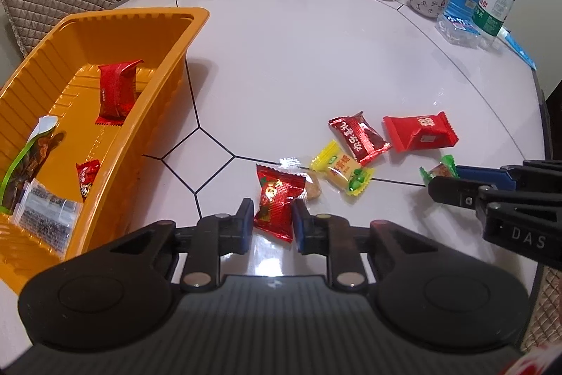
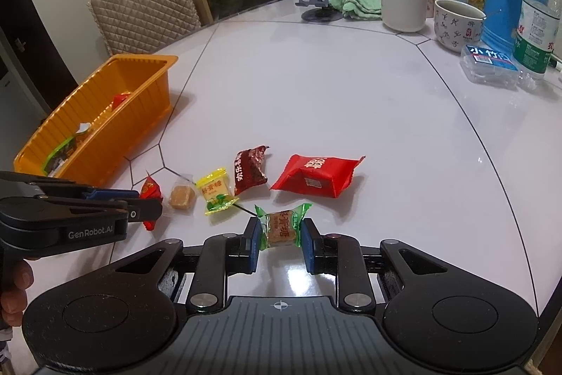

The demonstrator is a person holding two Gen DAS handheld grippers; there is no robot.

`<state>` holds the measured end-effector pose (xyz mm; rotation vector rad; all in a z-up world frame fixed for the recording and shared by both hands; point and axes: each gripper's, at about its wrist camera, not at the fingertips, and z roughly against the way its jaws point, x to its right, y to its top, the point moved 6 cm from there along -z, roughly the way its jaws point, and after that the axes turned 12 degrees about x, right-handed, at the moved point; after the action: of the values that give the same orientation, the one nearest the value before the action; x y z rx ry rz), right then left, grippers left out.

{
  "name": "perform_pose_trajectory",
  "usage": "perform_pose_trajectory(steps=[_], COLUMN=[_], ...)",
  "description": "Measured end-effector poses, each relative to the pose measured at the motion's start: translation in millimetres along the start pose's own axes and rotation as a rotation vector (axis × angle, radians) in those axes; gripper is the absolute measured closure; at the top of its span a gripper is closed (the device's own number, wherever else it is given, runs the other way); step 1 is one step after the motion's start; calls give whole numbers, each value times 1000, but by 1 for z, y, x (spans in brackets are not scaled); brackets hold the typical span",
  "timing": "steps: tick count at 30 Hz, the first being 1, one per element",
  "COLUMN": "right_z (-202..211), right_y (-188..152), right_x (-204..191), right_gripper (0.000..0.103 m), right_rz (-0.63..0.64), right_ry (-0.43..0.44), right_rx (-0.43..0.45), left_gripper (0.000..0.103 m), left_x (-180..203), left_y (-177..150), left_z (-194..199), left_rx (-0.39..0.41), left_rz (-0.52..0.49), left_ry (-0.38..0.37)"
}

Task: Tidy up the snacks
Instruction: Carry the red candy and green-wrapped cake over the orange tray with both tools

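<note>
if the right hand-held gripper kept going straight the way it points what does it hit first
Probably the big red snack packet, lying just beyond the green-wrapped candy that the right hand-held gripper holds; depth is unclear.

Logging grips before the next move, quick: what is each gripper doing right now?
Left gripper: shut on the red candy packet.
Right gripper: shut on the green-wrapped candy.
</note>
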<state>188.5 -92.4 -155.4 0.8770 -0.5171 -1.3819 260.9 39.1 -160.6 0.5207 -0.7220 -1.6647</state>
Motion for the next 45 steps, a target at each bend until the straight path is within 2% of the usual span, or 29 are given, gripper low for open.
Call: perform_pose_trajectory(steps=[15, 24, 35, 45], right_z=[36, 64, 75, 49], right_y=[4, 2, -5, 0], right_x=[-24, -63, -136, -202], right_gripper=[78, 78, 78, 78], right_rz=[37, 75, 129, 143], right_ry=[66, 153, 276, 343], right_rx=[25, 37, 32, 26], left_gripper=[82, 82, 82, 82], left_x=[-8, -27, -82, -143], left_y=[-9, -17, -31, -30], left_z=[62, 112, 163, 183], left_rx=[34, 83, 117, 139], left_rz=[96, 149, 214, 234], left_ry=[-12, 17, 111, 162])
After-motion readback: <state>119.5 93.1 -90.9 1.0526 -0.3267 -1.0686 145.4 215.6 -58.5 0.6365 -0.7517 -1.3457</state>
